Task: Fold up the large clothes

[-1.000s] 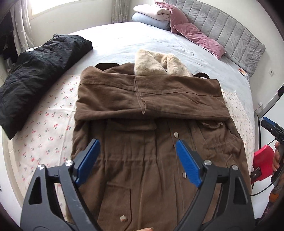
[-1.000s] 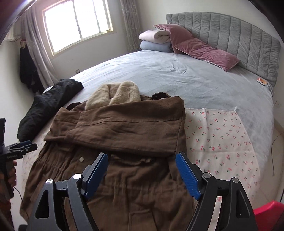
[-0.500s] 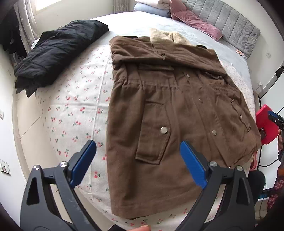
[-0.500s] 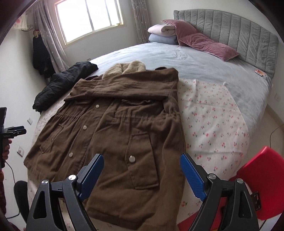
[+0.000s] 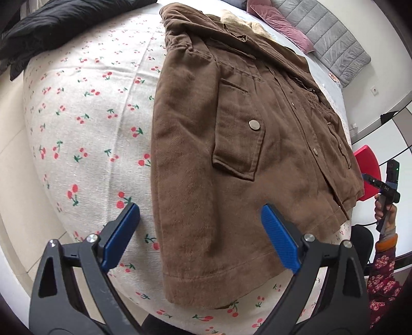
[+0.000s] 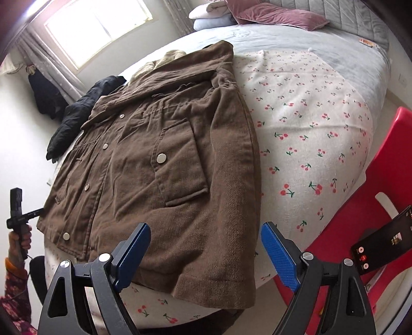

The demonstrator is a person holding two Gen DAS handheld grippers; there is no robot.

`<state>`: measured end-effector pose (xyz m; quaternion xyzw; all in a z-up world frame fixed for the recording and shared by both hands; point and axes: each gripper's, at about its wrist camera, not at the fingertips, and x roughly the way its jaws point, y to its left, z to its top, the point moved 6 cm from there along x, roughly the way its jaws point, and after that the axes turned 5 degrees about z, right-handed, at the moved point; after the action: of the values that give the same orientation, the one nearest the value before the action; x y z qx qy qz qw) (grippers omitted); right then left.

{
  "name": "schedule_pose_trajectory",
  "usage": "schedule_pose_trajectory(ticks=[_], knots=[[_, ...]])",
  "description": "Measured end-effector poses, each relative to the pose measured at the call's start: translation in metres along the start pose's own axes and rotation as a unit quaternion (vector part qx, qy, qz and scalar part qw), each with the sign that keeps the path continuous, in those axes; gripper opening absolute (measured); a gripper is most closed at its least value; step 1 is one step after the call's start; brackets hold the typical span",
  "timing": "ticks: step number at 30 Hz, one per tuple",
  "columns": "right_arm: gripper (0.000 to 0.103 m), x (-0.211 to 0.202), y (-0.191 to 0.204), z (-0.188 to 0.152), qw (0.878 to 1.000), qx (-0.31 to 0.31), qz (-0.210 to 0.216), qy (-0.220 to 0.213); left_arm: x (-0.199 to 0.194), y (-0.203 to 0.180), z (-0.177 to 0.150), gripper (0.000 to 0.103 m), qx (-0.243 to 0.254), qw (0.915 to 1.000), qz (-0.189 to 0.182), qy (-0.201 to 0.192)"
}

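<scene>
A large brown coat with a beige fur collar lies flat on the cherry-print sheet, sleeves folded across its chest. It also shows in the right wrist view. My left gripper is open and empty, just above the coat's bottom left hem corner. My right gripper is open and empty, above the coat's bottom right hem corner. Neither touches the cloth.
A black jacket lies at the bed's far left, also in the right wrist view. Pink pillows and folded blankets sit by the grey headboard. A red chair with a phone stands at the right of the bed.
Both grippers have pulled back from the coat's chest and dropped low to its bottom hem, one at each corner. Both stayed open. The coat has not moved.
</scene>
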<state>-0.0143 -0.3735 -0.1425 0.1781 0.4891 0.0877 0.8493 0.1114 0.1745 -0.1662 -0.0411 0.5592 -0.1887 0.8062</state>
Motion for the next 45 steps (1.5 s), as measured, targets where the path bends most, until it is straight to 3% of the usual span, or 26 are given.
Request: schedule_pose_trajectory(ticks=[10, 15, 21, 26, 31, 35, 39, 45], knots=[[0.09, 0.03, -0.009, -0.015, 1.0, 0.021, 0.0, 0.019, 0.007, -0.015, -0.011, 0.093, 0.023, 0.9984, -0.05, 0.011], [0.09, 0.031, -0.003, -0.017, 1.0, 0.012, -0.006, 0.013, 0.008, -0.022, -0.013, 0.081, 0.018, 0.9971, -0.072, 0.02], [0.081, 0.033, 0.005, -0.021, 1.0, 0.004, -0.002, 0.015, 0.009, -0.028, -0.017, 0.073, 0.021, 0.9954, -0.089, 0.027], [0.077, 0.034, 0.007, -0.021, 1.0, 0.004, -0.002, 0.011, 0.013, -0.035, -0.017, 0.073, 0.035, 0.9957, -0.081, 0.029], [0.066, 0.034, 0.009, -0.022, 1.0, 0.0, -0.005, 0.009, 0.012, -0.033, -0.018, 0.052, 0.03, 0.9977, -0.056, 0.024], [0.049, 0.033, 0.011, -0.022, 1.0, -0.004, -0.003, 0.008, 0.012, -0.027, -0.018, 0.035, 0.007, 0.9985, -0.051, 0.02], [0.026, 0.033, 0.012, -0.021, 1.0, -0.005, -0.004, 0.006, 0.012, -0.026, -0.019, 0.027, -0.006, 0.9986, -0.051, 0.016], [0.014, 0.028, 0.014, -0.019, 1.0, -0.004, -0.014, -0.009, 0.001, -0.03, -0.015, 0.018, -0.015, 0.9991, -0.04, -0.005]])
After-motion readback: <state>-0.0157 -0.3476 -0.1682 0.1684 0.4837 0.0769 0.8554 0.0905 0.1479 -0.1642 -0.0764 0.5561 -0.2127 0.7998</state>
